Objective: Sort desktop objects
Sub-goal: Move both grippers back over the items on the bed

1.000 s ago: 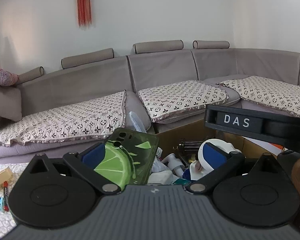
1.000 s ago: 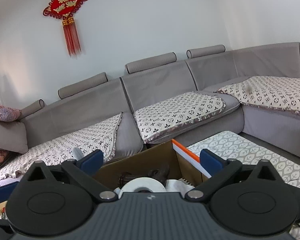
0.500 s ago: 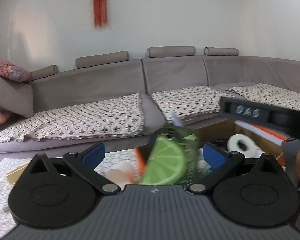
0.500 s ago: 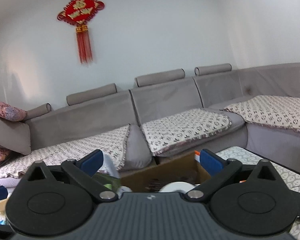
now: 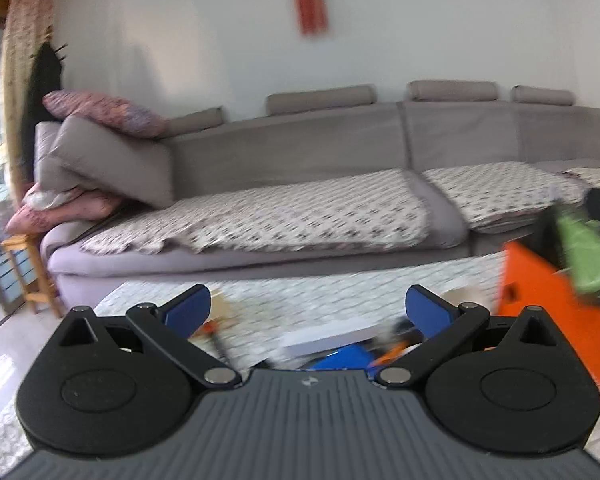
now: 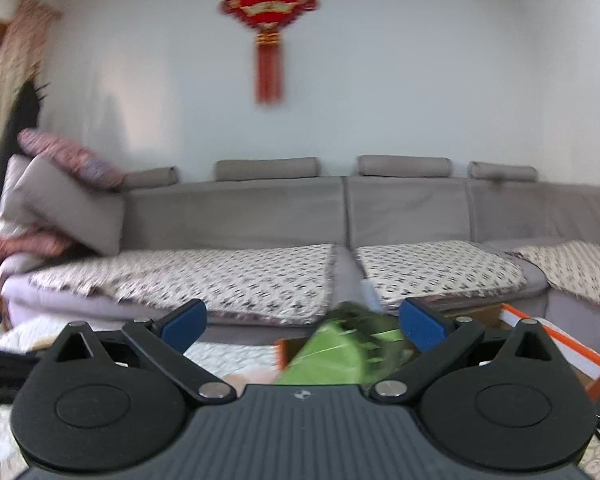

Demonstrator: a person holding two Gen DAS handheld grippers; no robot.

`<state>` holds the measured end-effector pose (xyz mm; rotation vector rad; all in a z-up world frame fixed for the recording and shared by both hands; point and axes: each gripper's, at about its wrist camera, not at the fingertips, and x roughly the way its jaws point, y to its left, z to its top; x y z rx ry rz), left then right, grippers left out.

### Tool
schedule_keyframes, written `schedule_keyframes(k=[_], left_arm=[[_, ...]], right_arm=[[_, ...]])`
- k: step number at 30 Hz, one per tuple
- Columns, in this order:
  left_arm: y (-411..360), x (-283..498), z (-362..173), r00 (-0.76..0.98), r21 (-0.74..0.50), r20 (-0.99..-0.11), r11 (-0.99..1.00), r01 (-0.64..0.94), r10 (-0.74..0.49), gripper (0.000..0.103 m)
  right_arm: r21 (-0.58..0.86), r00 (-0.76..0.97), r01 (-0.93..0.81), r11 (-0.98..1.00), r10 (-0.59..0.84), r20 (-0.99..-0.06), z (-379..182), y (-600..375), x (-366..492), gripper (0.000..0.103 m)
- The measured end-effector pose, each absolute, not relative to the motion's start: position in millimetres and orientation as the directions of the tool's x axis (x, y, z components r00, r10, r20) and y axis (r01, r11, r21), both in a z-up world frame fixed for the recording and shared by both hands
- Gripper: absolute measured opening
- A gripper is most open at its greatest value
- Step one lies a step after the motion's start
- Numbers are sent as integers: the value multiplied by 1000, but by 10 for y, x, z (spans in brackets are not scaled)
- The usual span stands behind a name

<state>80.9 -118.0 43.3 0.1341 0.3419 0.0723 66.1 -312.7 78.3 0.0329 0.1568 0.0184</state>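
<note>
We read this as a home living room: a long grey sectional sofa (image 6: 284, 220) with patterned seat covers (image 5: 268, 216) runs along a plain white wall, a red Chinese knot ornament (image 6: 269, 4) hangs above it, loose cushions (image 5: 100, 112) pile up at the left end (pink ones and a grey one), and a floral curtain (image 5: 20, 80) borders the left edge

We are looking low from both wrists, facing the sofa (image 5: 300, 208) ahead; both views are sharing its cushions and wall tassel (image 6: 269, 32).
</note>
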Motion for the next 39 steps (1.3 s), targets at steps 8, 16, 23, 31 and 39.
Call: schedule_keyframes(k=[8, 16, 23, 31, 39], left_arm=[[-1012, 856, 297, 918, 149, -370, 985, -93, 142, 103], [-858, 828, 146, 901, 185, -387, 973, -136, 199, 103], [-741, 831, 85, 883, 170, -412, 971, -166, 223, 103], [-538, 884, -9, 884, 138, -419, 977, -166, 209, 103], [-405, 908, -50, 886, 134, -415, 977, -165, 206, 103]], right_arm=[[-42, 980, -121, 992, 112, -166, 712, -2664, 581, 103], [-61, 964, -204, 977, 190, -188, 409, -2214, 435, 103], [-60, 930, -164, 985, 134, -343, 224, -2205, 871, 91], [-11, 863, -101, 995, 82, -498, 51, -2300, 1222, 80], [65, 833, -72, 995, 96, -545, -123, -2431, 1288, 61]])
